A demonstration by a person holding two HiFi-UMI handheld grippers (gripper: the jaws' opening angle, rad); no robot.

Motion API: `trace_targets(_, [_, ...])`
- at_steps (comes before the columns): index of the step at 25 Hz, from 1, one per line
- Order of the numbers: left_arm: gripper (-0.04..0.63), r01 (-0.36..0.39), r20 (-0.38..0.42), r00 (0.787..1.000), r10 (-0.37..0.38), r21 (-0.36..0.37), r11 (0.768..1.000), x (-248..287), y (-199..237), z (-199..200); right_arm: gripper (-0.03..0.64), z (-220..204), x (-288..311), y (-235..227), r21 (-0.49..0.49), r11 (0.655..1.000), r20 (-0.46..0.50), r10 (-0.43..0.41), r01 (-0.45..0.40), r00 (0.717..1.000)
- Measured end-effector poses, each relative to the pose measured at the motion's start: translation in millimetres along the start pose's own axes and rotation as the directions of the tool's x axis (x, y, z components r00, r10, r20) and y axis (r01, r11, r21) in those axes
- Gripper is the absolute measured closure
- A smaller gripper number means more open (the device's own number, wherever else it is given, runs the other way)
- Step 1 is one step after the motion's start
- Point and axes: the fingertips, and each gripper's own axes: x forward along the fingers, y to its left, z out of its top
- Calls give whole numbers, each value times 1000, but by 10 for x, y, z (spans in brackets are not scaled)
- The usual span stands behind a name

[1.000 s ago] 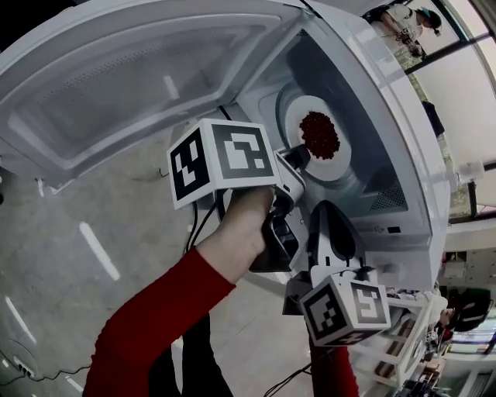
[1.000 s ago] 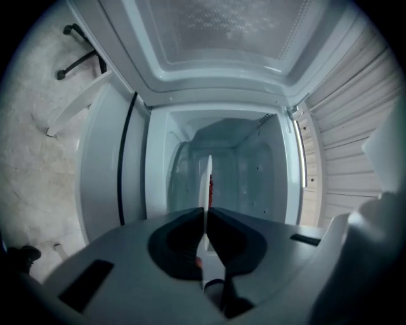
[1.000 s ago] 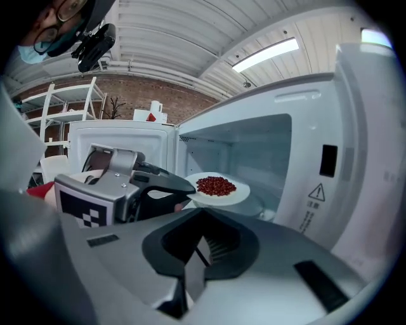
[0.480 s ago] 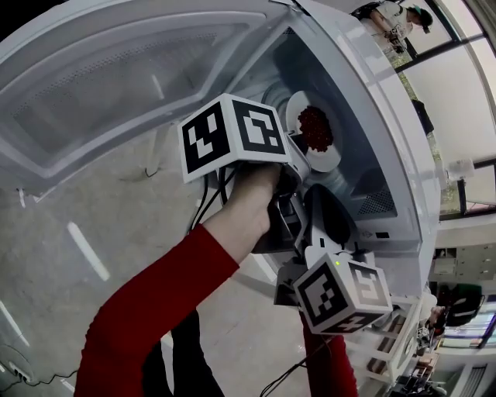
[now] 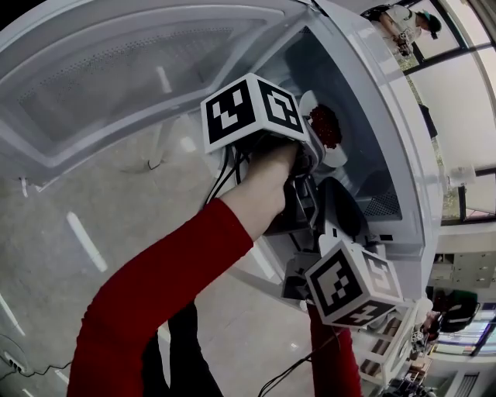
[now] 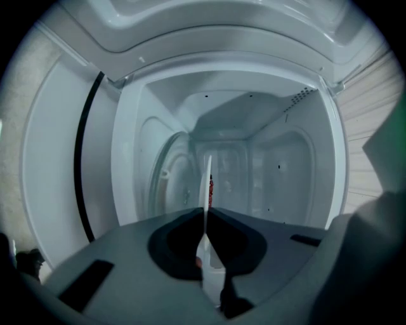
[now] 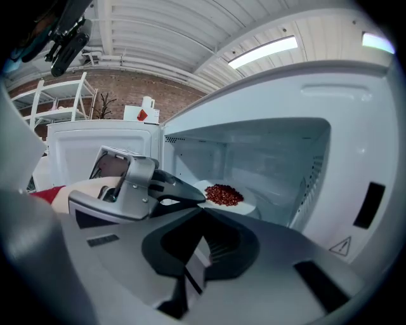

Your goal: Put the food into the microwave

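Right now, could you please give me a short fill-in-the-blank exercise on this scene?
The left tongs pinch the rim of a ____ plate.
The food on it is ____ in colour.
The microwave door stands ____.
The right tongs hold ____.
Missing words: white; red; open; nothing.

**Room and surroundings.** A grey, polished concrete floor (image 5: pixel 70 256) fills the left of the head view and carries pale streaks of reflected lamp light. A thin cable (image 5: pixel 31 371) lies on it at the near left. At the far right, dark-framed windows (image 5: pixel 461 85) let in bright daylight, and a person (image 5: pixel 404 23) stands beside them. White shelving (image 5: pixel 391 345) is at the near right, its contents blurred. The right gripper view shows a ribbed white ceiling (image 7: pixel 158 28) with a lit strip lamp (image 7: pixel 263 52). A red-brick wall (image 7: pixel 120 95) stands far off, with a white rack (image 7: pixel 60 101) to its left.
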Motion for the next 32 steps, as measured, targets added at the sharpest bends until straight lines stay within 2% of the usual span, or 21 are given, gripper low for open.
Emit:
trace_targets(8, [571, -73, -44, 996, 76, 70, 995, 108, 6, -2, 604, -5, -24, -117, 4, 1000, -13, -16, 16, 1000])
trace_targets(21, [571, -141, -69, 985, 155, 183, 973, 242, -41, 52, 603, 70, -26, -96, -17, 1000, -18, -3, 3, 1000])
trace_targets(26, [571, -155, -87, 981, 171, 172, 973, 278, -40, 56, 603, 123, -48, -92, -18, 1000, -17, -2, 2, 1000])
trace_targets(32, [571, -212, -97, 965, 243, 258, 943, 315, -7, 56, 603, 127, -22, -109, -22, 1000, -23, -10, 10, 1000])
